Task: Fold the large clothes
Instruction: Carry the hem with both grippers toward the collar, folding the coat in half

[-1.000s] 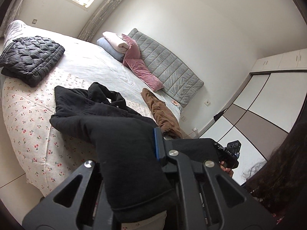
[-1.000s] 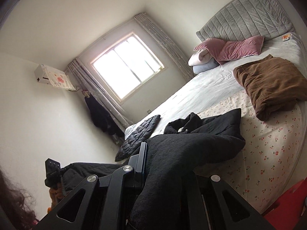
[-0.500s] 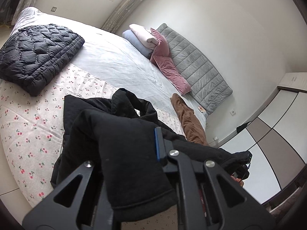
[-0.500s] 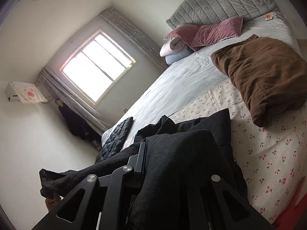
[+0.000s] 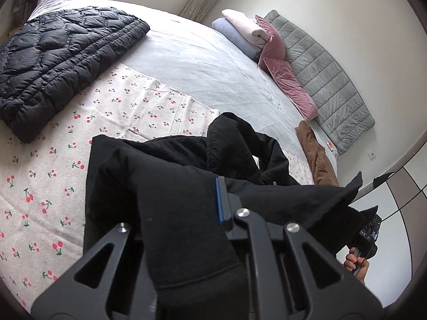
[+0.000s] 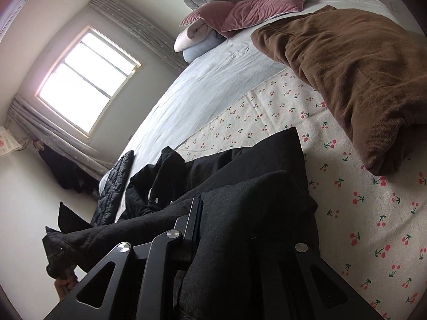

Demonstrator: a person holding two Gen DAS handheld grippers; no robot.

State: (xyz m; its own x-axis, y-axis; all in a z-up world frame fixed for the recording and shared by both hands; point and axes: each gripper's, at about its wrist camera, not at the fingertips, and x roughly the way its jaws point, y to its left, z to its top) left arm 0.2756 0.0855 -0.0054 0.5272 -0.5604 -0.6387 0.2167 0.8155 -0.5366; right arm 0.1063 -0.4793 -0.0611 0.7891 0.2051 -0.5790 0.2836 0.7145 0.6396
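Note:
A large black garment (image 5: 165, 186) is stretched between both grippers over the cherry-print sheet (image 5: 53, 176) of the bed. My left gripper (image 5: 192, 208) is shut on one end of it, the cloth draping over the fingers and hiding the tips. In the right wrist view the same black garment (image 6: 253, 194) hangs over my right gripper (image 6: 229, 213), which is shut on its other end. The far part of the garment lies bunched on the bed. The right gripper also shows in the left wrist view, held in a hand (image 5: 357, 264) at the lower right.
A black quilted jacket (image 5: 58, 61) lies folded at the bed's left side. A brown garment (image 6: 355, 80) lies folded on the right. Pink pillows (image 5: 288, 80), rolled blankets and a grey headboard (image 5: 333, 85) are at the far end. A window (image 6: 85, 90) is beyond the bed.
Both grippers have moved forward and down toward the bed with the black garment. The held edge now hangs over the part that lies on the sheet.

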